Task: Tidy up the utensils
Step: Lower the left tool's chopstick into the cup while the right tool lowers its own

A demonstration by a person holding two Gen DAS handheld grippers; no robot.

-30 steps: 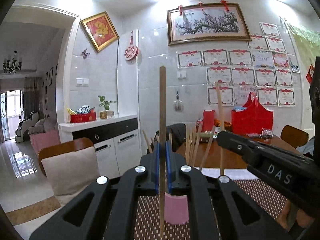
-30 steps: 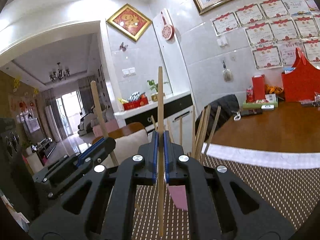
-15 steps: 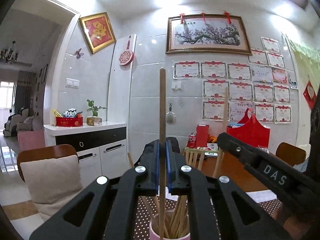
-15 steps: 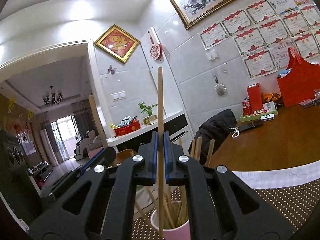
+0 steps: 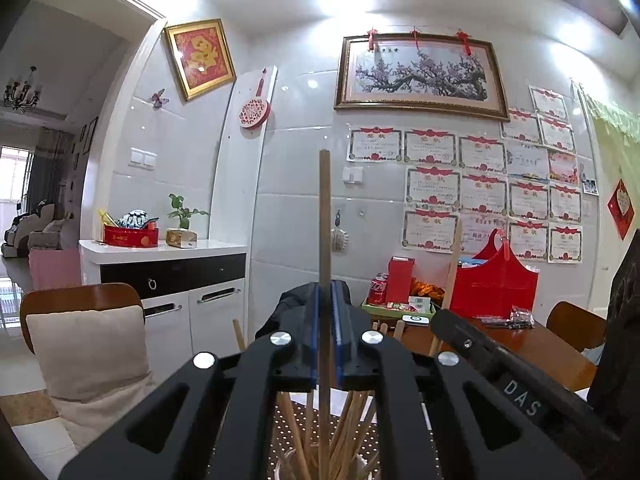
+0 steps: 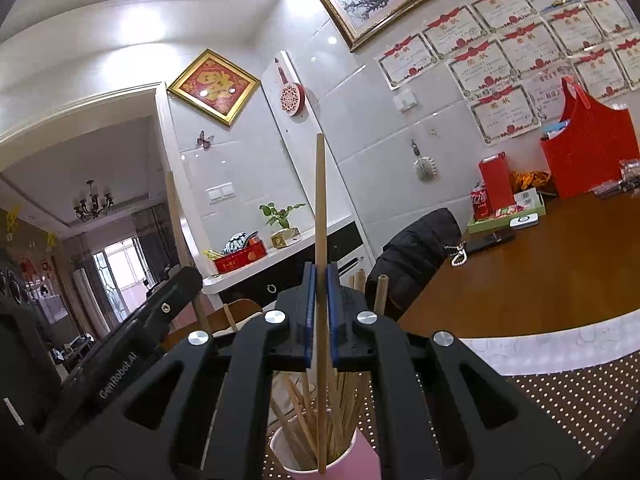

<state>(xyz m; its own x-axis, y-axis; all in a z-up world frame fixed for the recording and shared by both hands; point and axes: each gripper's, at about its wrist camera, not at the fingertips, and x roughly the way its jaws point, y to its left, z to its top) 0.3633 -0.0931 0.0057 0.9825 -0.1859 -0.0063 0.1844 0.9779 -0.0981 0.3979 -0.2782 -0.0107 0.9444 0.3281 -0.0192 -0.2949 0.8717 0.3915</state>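
My left gripper (image 5: 325,320) is shut on a dark wooden chopstick (image 5: 325,220) held upright. Its lower end reaches down among several chopsticks (image 5: 354,424) standing in a cup (image 5: 286,465) right under the jaws. My right gripper (image 6: 320,304) is shut on a paler upright chopstick (image 6: 320,208), whose lower end sits inside the mouth of the pink cup (image 6: 362,460). The two grippers stand side by side over the cup. The right gripper (image 5: 442,320) shows at the right of the left wrist view, and the left gripper (image 6: 186,278) at the left of the right wrist view.
The cup stands on a brown dotted mat (image 6: 560,400) at the edge of a round wooden table (image 6: 540,272). A red basket (image 6: 592,152), a red can and boxes sit at the table's far side. A cushioned chair (image 5: 84,344) and a jacket-draped chair (image 6: 416,248) stand beyond.
Both grippers have moved forward over the cup, each still clamped on its chopstick. The cup, earlier ahead of the jaws, now sits directly beneath them with the chopsticks' lower ends in it.
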